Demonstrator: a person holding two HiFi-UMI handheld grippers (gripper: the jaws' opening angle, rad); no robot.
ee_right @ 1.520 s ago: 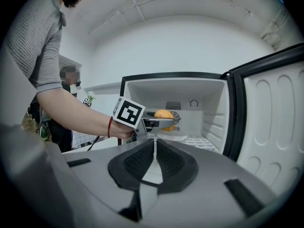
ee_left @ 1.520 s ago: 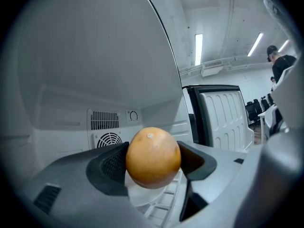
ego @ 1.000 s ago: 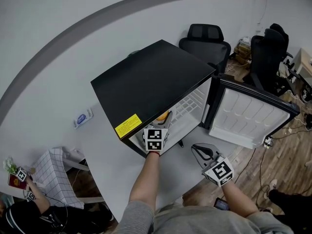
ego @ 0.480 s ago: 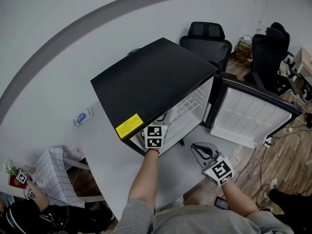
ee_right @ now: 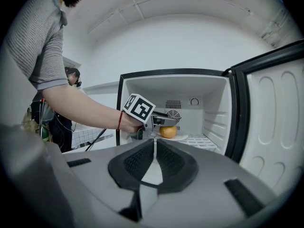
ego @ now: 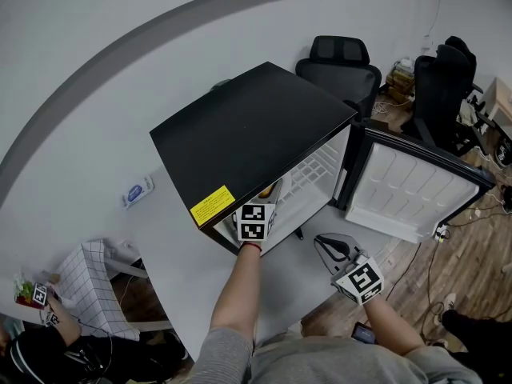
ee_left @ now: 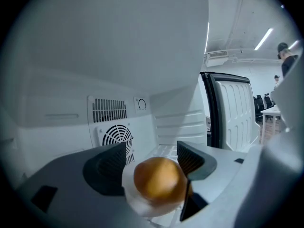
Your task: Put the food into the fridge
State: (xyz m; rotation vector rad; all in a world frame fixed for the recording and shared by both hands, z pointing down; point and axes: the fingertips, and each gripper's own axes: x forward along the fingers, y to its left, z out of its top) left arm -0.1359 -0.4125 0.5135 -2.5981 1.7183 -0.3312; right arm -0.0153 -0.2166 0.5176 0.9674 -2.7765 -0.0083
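An orange round piece of food [ee_left: 159, 177] rests on a small white plate [ee_left: 142, 205]. My left gripper [ee_left: 152, 161] is shut on the plate, one jaw against each side of it. It holds the plate just inside the open black mini fridge [ego: 248, 126], above the white wire shelf [ego: 312, 174]. The right gripper view shows the left gripper [ee_right: 166, 121] over the food [ee_right: 167, 132] and plate [ee_right: 178, 137] at the fridge's left side. My right gripper [ego: 330, 246] hangs outside, in front of the fridge, shut and empty [ee_right: 154, 144].
The fridge door [ego: 408, 190] stands wide open to the right. Black office chairs [ego: 340, 66] stand behind the fridge. A fan grille [ee_left: 116, 134] sits on the back wall inside. A person [ego: 40, 350] sits at lower left beside a checked cloth [ego: 88, 286].
My left gripper has edged slightly forward into the fridge with the plate and food. The right gripper has stayed put.
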